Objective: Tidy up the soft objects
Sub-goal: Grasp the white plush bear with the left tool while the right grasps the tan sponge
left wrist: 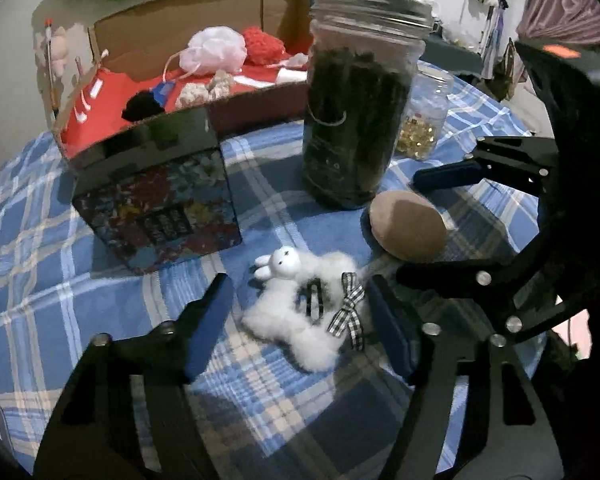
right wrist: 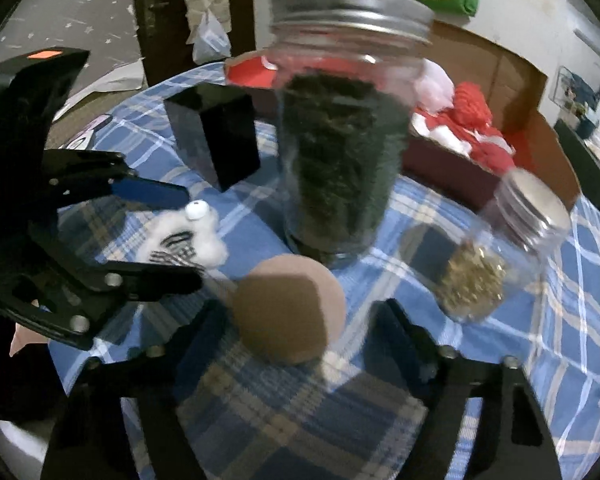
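A white fluffy bunny toy (left wrist: 300, 308) with a checked ribbon lies on the blue plaid cloth between the open fingers of my left gripper (left wrist: 300, 312). It also shows in the right wrist view (right wrist: 188, 240). A brown round puff (left wrist: 408, 226) lies just beyond it, between the open fingers of my right gripper (right wrist: 296, 320), where it looks large (right wrist: 288, 308). My right gripper (left wrist: 408, 224) shows at the right of the left wrist view, my left gripper (right wrist: 190, 236) at the left of the right wrist view. A cardboard box (left wrist: 172, 40) at the back holds red, pink and white soft things.
A tall jar of dark stuff (left wrist: 356, 120) stands just behind the puff, also in the right wrist view (right wrist: 340, 140). A small jar of gold bits (right wrist: 484, 264) stands to its right. A black patterned box (left wrist: 156, 196) stands at the left.
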### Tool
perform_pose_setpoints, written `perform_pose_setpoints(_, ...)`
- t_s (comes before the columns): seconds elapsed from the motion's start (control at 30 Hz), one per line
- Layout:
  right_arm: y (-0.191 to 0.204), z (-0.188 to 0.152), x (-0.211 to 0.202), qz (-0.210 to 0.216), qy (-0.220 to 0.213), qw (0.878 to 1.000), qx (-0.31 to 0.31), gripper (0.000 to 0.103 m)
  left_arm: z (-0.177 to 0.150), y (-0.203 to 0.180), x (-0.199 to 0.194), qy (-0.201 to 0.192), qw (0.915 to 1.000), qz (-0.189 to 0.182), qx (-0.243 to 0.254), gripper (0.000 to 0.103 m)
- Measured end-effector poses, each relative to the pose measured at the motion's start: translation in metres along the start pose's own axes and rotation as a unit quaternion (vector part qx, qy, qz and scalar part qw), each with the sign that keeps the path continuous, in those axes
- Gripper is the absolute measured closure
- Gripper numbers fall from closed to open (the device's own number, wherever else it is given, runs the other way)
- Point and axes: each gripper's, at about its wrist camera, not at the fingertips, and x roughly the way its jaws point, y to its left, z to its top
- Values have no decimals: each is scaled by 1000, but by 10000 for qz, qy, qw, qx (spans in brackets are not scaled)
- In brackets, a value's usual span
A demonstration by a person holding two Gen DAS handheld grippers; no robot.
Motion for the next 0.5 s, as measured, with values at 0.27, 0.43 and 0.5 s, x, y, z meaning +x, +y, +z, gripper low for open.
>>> perform_pose_setpoints(0.27,7,-7,-18,-11,-343,9994,85,70,1,-6,-15,-211,9996,-178,38,60)
perform_pose_setpoints(0.43,9,-4,-41,-29,-680,9975,187,71,8,-7,-24,-393,9989,-255,48,61)
perform_pose_setpoints(0.5,9,-4,-43,-75,-688,9974,190,71,8,-7,-24,-397,9988,-289,45,61)
